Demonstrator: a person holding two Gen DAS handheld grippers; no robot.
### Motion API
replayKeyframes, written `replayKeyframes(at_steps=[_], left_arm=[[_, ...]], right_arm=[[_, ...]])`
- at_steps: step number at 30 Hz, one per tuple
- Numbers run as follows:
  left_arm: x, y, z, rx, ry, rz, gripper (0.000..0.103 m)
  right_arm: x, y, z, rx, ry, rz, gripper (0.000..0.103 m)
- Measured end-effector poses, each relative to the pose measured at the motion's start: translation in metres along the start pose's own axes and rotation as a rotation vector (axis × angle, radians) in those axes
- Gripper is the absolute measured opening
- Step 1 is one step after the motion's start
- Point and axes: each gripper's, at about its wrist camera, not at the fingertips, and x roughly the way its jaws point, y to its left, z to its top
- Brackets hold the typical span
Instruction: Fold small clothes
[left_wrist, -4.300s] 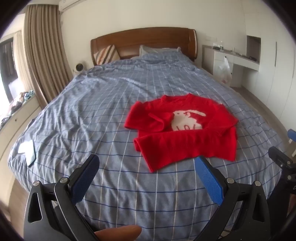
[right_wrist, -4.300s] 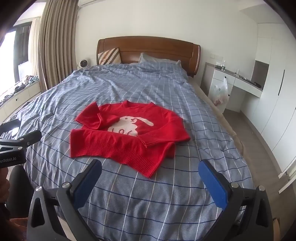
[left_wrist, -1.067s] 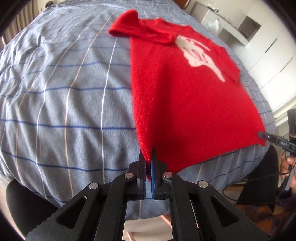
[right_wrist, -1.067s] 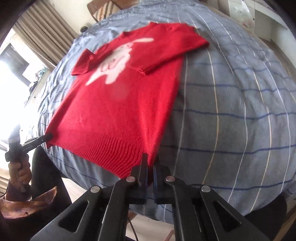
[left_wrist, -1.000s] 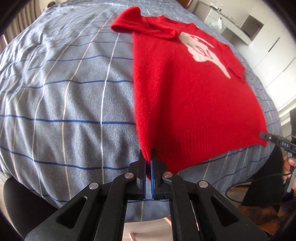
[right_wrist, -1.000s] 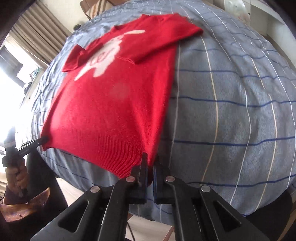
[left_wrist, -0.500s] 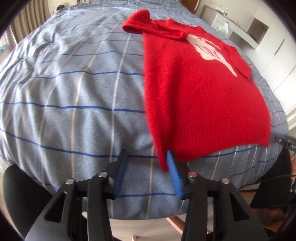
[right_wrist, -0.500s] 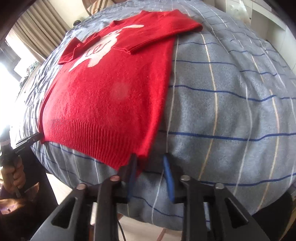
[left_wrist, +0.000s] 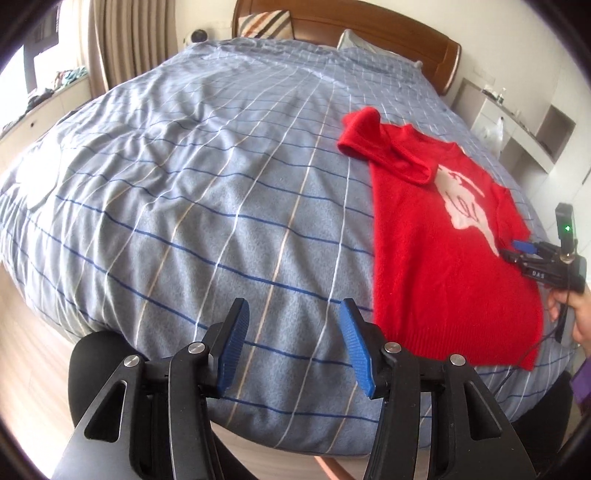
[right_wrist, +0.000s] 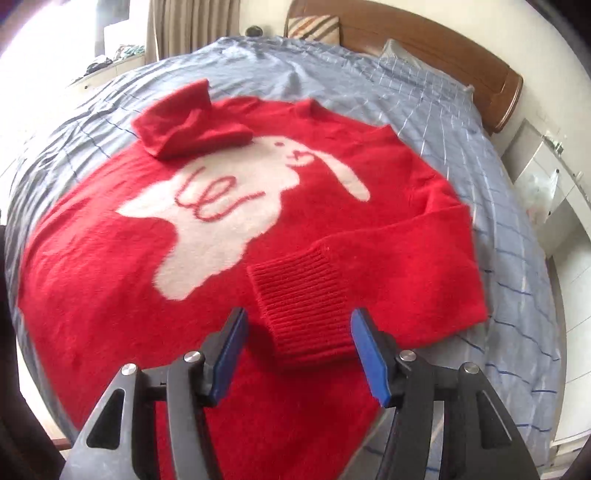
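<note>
A red sweater (right_wrist: 280, 236) with a white rabbit on the chest lies face up and flat on the blue checked bed (left_wrist: 184, 166). Both sleeves are folded in over its body. My right gripper (right_wrist: 297, 349) is open, just above the sweater, with the ribbed cuff (right_wrist: 303, 299) of the right sleeve between and beyond its pads. My left gripper (left_wrist: 293, 343) is open and empty over bare bedding near the bed's front edge, left of the sweater (left_wrist: 443, 236). The right gripper's body (left_wrist: 543, 258) shows over the sweater's right side in the left wrist view.
A wooden headboard (left_wrist: 369, 33) and pillows stand at the far end. Curtains (left_wrist: 125, 40) and a window ledge are on the left. White cabinets (left_wrist: 524, 125) stand on the right. Wooden floor (left_wrist: 29, 354) lies below the bed's edge.
Both grippers have opened fully and let go of the sweater's hem. The left one swung left over bare bedding. The right one moved up over the sweater to the right cuff.
</note>
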Motion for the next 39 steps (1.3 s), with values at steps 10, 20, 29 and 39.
replayKeyframes(at_steps=[10, 20, 29, 39], left_arm=[[0.015, 0.029, -0.012, -0.086, 0.067, 0.029, 0.051], [0.015, -0.008, -0.003, -0.014, 0.056, -0.004, 0.051], [0.01, 0.008, -0.01, -0.02, 0.057, 0.051, 0.051], [0.003, -0.042, 0.041, 0.196, -0.027, 0.014, 0.057]], right_arm=[[-0.136, -0.229, -0.095, 0.762, -0.253, -0.164, 0.009], [-0.126, -0.311, -0.23, 1.227, -0.197, -0.07, 0.009], [-0.141, -0.307, -0.235, 1.217, -0.178, -0.148, 0.017], [-0.113, -0.288, -0.2, 1.053, -0.106, -0.128, 0.025]])
